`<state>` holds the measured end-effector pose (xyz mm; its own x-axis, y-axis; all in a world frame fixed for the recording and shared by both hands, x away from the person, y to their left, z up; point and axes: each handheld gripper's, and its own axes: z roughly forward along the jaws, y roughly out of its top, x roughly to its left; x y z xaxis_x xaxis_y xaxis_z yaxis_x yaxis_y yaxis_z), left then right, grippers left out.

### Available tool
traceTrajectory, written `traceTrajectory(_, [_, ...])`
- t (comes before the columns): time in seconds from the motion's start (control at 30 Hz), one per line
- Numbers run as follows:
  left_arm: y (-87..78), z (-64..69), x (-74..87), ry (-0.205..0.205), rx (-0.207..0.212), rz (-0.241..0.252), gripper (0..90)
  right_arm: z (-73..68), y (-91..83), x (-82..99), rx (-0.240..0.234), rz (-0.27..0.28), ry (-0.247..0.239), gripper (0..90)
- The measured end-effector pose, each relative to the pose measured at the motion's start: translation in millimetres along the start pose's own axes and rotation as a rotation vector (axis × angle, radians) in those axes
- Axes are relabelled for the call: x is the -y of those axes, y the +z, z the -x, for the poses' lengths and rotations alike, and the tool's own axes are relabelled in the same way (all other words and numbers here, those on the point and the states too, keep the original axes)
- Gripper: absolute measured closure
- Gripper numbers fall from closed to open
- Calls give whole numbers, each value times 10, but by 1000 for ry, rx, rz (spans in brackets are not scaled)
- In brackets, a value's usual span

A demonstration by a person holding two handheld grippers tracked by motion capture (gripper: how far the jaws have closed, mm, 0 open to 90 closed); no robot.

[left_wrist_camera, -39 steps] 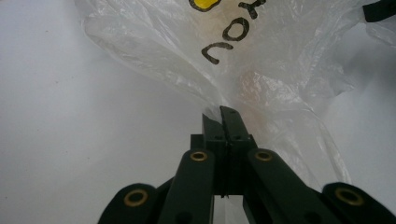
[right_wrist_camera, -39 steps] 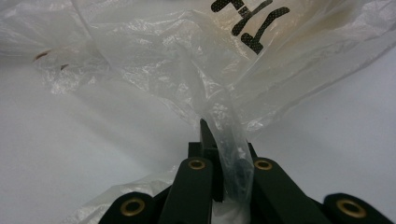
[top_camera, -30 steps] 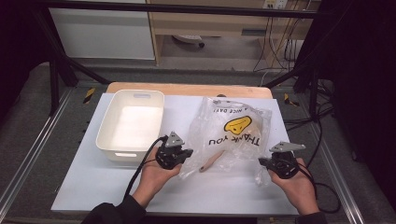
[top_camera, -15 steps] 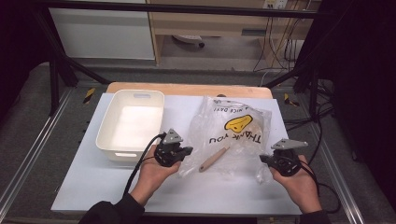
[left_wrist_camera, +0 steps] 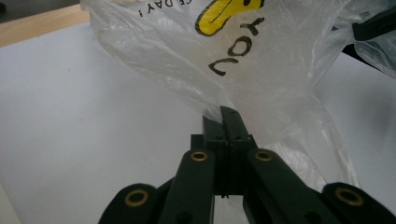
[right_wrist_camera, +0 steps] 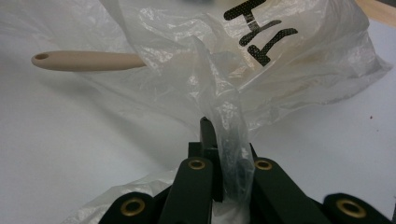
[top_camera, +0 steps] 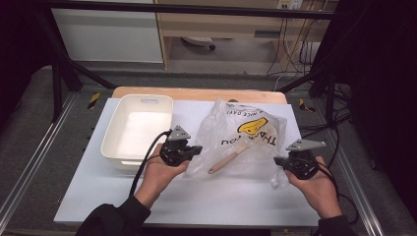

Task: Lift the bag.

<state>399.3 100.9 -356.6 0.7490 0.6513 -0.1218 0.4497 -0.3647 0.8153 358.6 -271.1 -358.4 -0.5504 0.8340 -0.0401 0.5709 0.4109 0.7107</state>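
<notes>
High view, first entry: we list a thin clear plastic bag printed with a yellow smiley and black "THANK YOU" lettering (top_camera: pixel 246 132), lying crumpled on the white counter (top_camera: pixel 206 196) between the two hands. A pale wooden utensil with a slim handle (top_camera: pixel 227 160) sits partly inside it, handle poking out of the near opening toward us. To the left of the bag stands an empty white rectangular plastic tub (top_camera: pixel 137 129), touching nothing else.

Grippers: the left gripper (top_camera: pixel 195 150) holds the bag's near-left edge; the right gripper (top_camera: pixel 279 161) holds its near-right corner. Both sets of fingers are closed on the film.

Progress, as we judge it: the grasp on both sides is done. The bag's far part rests on the counter and the utensil is inside. Lifting or spreading the mouth, getting the utensil out and likely into the tub, all remain.

Left gripper view adds: the fingers (left_wrist_camera: pixel 232 126) pinch a gathered fold of film tightly, with the lettering just beyond.

Right gripper view adds: a twisted strip of film runs down between the fingers (right_wrist_camera: pixel 207 135), and the utensil's handle end has a small hanging hole (right_wrist_camera: pixel 41 56), a detail too small to read from above. The tub appears in the high view alone among these.
</notes>
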Motion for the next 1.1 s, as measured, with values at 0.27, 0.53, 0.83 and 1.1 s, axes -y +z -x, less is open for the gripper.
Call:
traceTrajectory(0.27, [-76,-71,-258,8,-8,7,900,34,-64,-163,-2,13,-14,900])
traceTrajectory(0.53, [-148,-167,-481,-13,-14,25,900,73,-135,-320,-10,22,-22,900])
traceTrajectory(0.83, [-220,-227,-630,-26,-22,39,900,135,-197,-441,-17,37,-15,900])
traceTrajectory(1.1, [-222,-256,-669,-23,-31,38,900,159,-158,-545,-27,33,-13,900])
